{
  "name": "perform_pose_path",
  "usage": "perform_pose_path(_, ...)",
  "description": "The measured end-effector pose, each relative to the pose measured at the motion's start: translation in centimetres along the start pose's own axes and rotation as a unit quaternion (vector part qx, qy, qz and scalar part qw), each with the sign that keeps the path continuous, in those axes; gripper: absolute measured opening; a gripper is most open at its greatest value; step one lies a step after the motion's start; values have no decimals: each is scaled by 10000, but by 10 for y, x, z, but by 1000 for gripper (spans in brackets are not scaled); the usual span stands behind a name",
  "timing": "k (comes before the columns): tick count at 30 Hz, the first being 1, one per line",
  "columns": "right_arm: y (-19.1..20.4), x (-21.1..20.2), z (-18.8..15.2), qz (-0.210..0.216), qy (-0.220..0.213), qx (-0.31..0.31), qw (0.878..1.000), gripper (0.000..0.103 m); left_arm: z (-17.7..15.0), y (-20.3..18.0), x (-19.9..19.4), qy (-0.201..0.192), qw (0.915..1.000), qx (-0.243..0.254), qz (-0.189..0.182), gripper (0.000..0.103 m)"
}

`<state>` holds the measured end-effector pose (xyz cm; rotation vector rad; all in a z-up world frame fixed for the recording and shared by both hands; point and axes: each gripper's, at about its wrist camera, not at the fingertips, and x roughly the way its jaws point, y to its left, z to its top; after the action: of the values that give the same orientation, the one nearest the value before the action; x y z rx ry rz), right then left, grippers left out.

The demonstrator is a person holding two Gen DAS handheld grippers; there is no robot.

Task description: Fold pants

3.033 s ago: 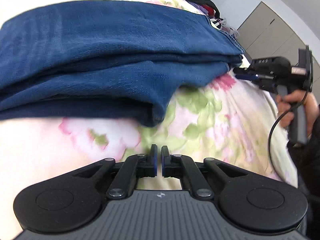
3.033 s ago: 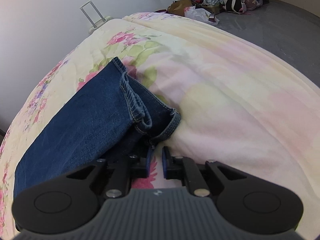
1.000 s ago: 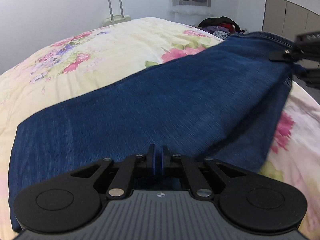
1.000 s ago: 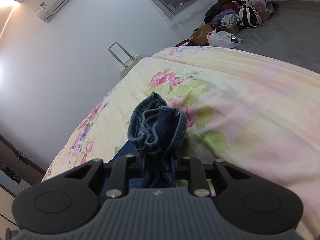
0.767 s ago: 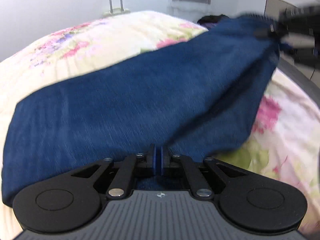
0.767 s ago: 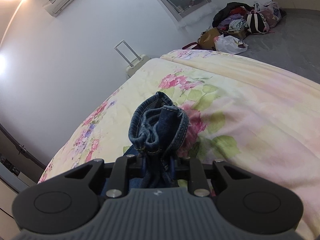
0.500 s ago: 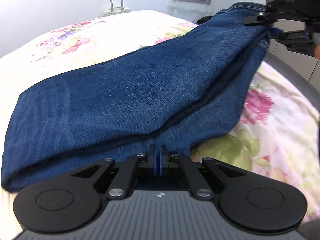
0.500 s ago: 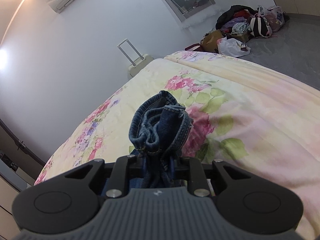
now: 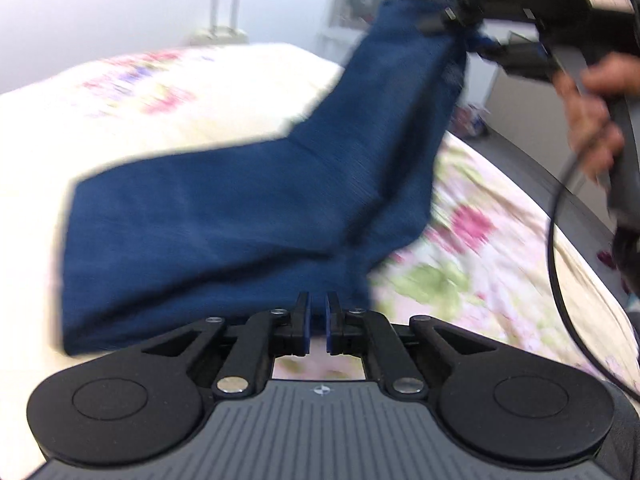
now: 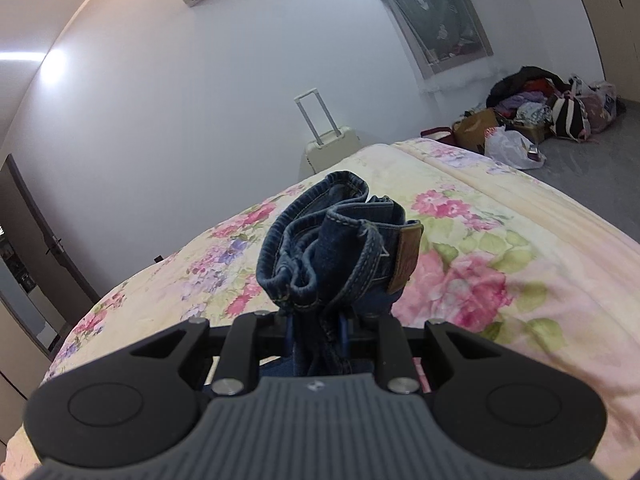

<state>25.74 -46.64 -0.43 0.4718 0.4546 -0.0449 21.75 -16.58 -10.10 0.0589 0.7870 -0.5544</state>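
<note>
The blue jeans [image 9: 248,208] lie folded on the floral bedspread [image 9: 472,248], with one end lifted high. My right gripper [image 10: 316,330] is shut on the bunched waistband [image 10: 340,248], which bears a brown leather patch; it also shows in the left wrist view [image 9: 472,20], holding the jeans' end up at the upper right. My left gripper [image 9: 317,322] sits low at the jeans' near edge with a narrow gap between its fingers and the bedspread showing through behind. The left wrist view is motion-blurred.
A cream suitcase [image 10: 328,148] stands against the white wall beyond the bed. A pile of bags and clothes [image 10: 536,116] lies on the grey floor at the far right. A cable [image 9: 560,248] hangs from the right gripper.
My right gripper has lifted the waistband end higher, so the jeans now bend upward. My left gripper has slightly opened and no longer pinches the denim edge.
</note>
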Motion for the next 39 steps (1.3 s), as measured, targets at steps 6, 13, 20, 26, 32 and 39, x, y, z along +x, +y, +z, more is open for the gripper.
perform_pose_path(6, 77, 5, -17, 16, 24, -783, 9969, 16, 21, 85, -54, -531, 9950, -532, 653, 6)
perform_pose_path(13, 175, 31, -83, 53, 351, -2084, 9774, 16, 3, 171, -83, -764, 9814, -1330, 1156, 6)
perform_pose_path(20, 232, 75, -215, 311, 1659, -3437, 9238, 16, -19, 205, -83, -552, 9788, -1758, 894, 6)
perform_pose_path(26, 223, 78, -232, 446, 1898, -3199, 9272, 43, -23, 214, -76, -620, 9761, -2045, 403, 18)
perform_pose_path(32, 210, 57, -213, 1021, 2129, -2571, 9371, 53, -18, 217, -70, -687, 9722, -2238, 67, 30)
perform_pose_path(39, 173, 15, -172, 1244, 1838, -1743, 9593, 51, 17, 209, -36, -669, 9625, -2564, -586, 54)
